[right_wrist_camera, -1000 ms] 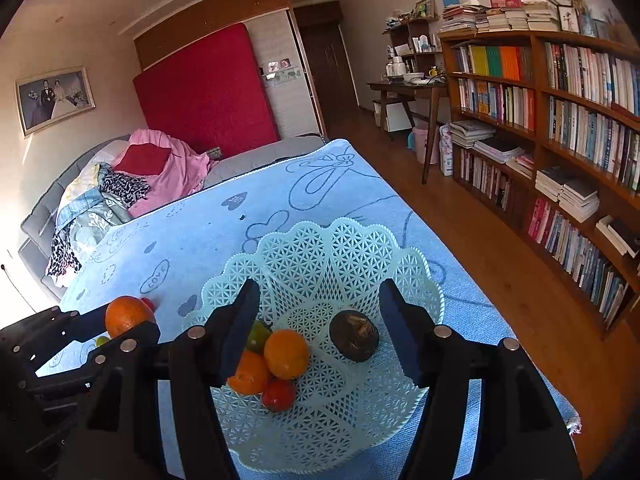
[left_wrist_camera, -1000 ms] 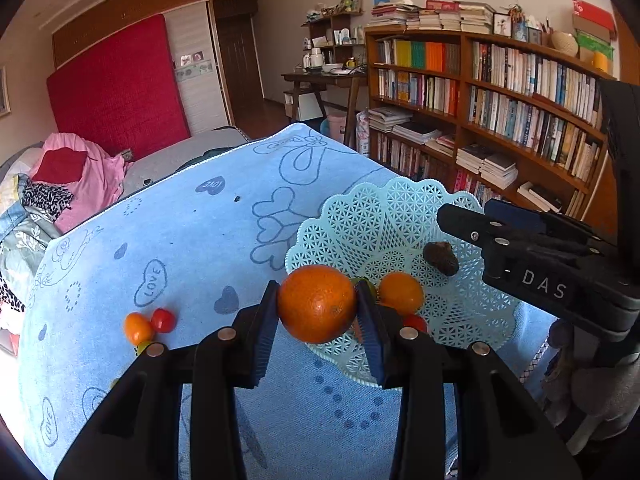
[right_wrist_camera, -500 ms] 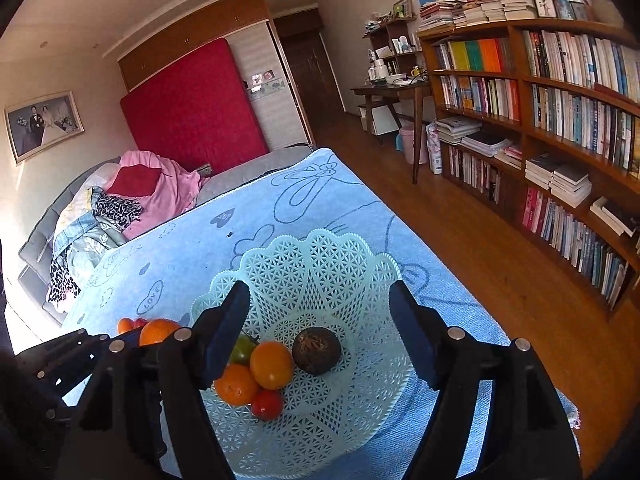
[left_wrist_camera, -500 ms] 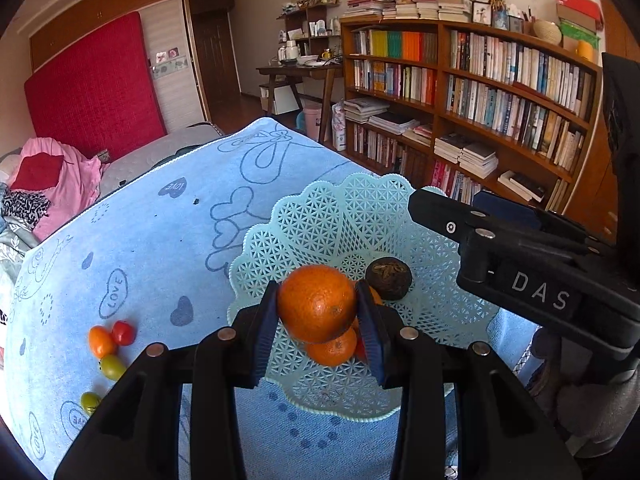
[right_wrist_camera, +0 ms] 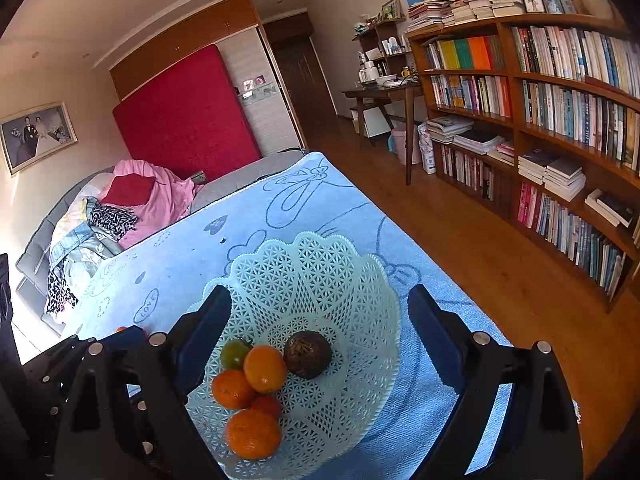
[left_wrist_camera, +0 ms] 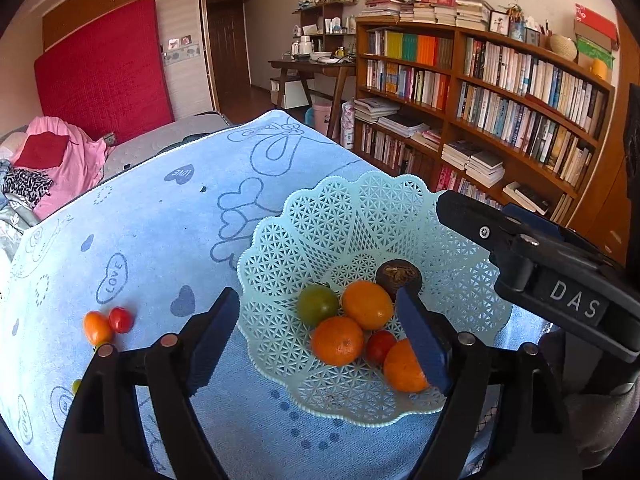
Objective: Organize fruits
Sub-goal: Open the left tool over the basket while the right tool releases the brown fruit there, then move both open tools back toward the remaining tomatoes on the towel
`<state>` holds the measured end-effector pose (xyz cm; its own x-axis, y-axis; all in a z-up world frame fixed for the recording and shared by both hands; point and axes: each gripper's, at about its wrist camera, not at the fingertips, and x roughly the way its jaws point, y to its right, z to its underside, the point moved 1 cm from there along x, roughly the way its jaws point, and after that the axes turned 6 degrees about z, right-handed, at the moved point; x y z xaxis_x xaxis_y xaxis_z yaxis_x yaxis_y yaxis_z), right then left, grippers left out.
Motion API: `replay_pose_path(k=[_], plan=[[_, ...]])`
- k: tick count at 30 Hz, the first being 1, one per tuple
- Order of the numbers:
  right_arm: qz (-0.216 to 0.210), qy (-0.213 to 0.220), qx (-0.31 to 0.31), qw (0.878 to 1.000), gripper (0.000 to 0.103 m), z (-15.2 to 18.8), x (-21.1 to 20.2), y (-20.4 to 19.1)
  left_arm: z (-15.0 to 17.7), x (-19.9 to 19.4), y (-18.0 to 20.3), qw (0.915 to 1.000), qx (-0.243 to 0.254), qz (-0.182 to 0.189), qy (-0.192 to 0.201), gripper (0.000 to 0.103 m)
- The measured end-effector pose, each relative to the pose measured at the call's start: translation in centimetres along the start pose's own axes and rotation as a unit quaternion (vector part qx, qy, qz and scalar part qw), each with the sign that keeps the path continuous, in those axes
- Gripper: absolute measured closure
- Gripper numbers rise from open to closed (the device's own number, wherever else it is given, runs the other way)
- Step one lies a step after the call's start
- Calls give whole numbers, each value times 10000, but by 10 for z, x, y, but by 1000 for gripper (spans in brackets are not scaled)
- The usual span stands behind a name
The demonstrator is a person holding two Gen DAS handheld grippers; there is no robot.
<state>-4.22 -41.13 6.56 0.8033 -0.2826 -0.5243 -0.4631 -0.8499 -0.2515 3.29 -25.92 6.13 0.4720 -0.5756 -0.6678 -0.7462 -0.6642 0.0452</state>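
Left of the basket [left_wrist_camera: 280, 240], loose tomatoes [left_wrist_camera: 106, 324] lie nearest our left hand-held gripper [left_wrist_camera: 320, 344], wide and empty.

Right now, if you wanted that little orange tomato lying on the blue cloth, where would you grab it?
Probably across its narrow middle, coming down from above. The orange tomato lies on the blue cloth touching the red tomato on its right, so I would set the open left gripper with one finger on its near side and one on its far side, clear of that neighbour.
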Motion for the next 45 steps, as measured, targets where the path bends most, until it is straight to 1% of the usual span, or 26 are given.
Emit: replay_pose_path(k=[1, 3, 4, 10, 12, 18, 37, 45], plan=[[-3, 11, -15, 10000, 12, 0, -1, -1, 1, -2, -1, 10000, -12, -31, 5, 22], [-16, 15, -37, 10000, 12, 1, -2, -4, 2, -5, -3, 9999, -22, -153, 26, 16], [-25, 21, -48, 10000, 12, 2, -3, -4, 4, -8, -5, 9998, -24, -213, 46, 15], [-27, 123, -101, 9999, 11, 4, -9, -9, 7, -18, -12, 9992, -103, -371, 104, 15], [-33, 156, -109, 9998, 8, 4, -11, -10, 8, -22, -15, 9989, -122, -421, 141, 15], [-21, 226, -196, 9996, 8, 6, -15, -18, 11, -30, -23, 9981, -193, -548, 198, 15], [-155, 216, -579, 9980, 8, 21, -13, -46, 24, -51, -59, 9925, -622, -1010, 298, 15], [-220, 195, -662, 9974, 8, 25, -11, -53, 34, -59, -84, 9885, -876, -1204, 279, 15]])
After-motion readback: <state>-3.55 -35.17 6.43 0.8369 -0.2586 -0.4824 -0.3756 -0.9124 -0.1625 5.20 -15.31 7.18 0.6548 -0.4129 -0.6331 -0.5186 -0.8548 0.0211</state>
